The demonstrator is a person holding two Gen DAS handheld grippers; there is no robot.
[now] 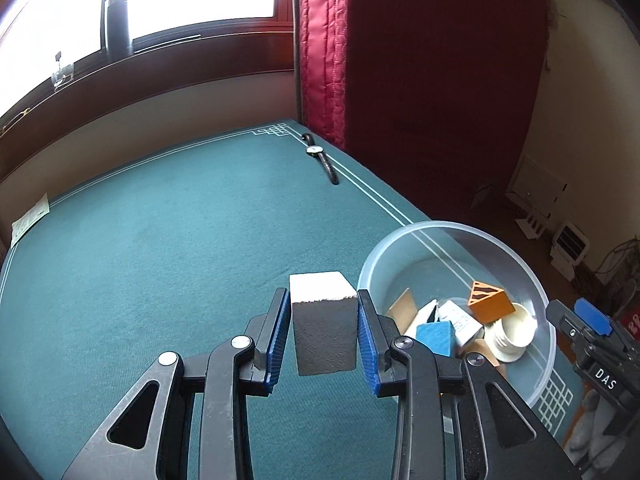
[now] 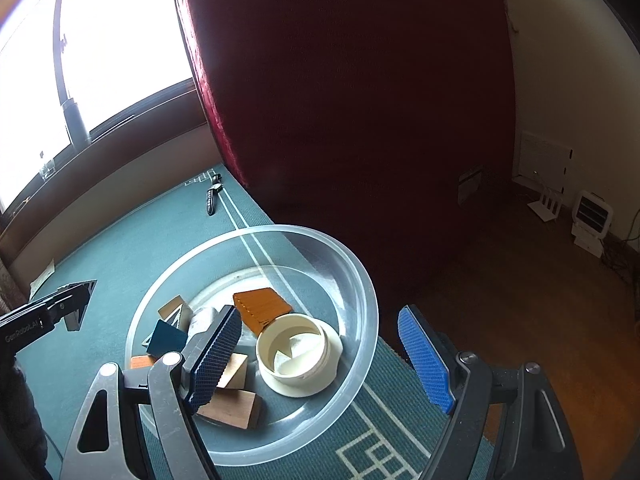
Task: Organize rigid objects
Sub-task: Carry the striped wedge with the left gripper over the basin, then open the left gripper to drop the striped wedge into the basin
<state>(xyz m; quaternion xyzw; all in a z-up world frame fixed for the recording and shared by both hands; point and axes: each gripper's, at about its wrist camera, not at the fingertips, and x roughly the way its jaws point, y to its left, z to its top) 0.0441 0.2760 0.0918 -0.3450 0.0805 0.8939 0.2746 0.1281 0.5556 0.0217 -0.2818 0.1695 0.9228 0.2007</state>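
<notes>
White-topped and grey-sided, the block [image 1: 324, 320] sits pinched between the blue pads of my left gripper [image 1: 324, 336], held clear above the green felt table [image 1: 160, 240]; the clear plastic bowl [image 1: 536, 280] lies just to that gripper's right and a little ahead, its near rim almost beside the right-hand pad; my judgement is that a short carry to the right and a drop would finish this piece. The block's long axis runs along the fingers, away from me. My right gripper [image 2: 320, 352] hangs spread over the same bowl [image 2: 360, 272], one finger above the contents, the other outside the rim, nothing between them. Already in the bowl: an orange wedge [image 1: 490, 302], a blue block [image 1: 436, 336], a cream round lid [image 2: 296, 356] and plain wooden pieces. A wristwatch [image 1: 322, 158] lies well apart near the far table edge, beside the red curtain [image 1: 400, 60]. Hidden: the block's underside and how deep the pads bite; the pile's lower pieces overlap and are hard to sort out.
</notes>
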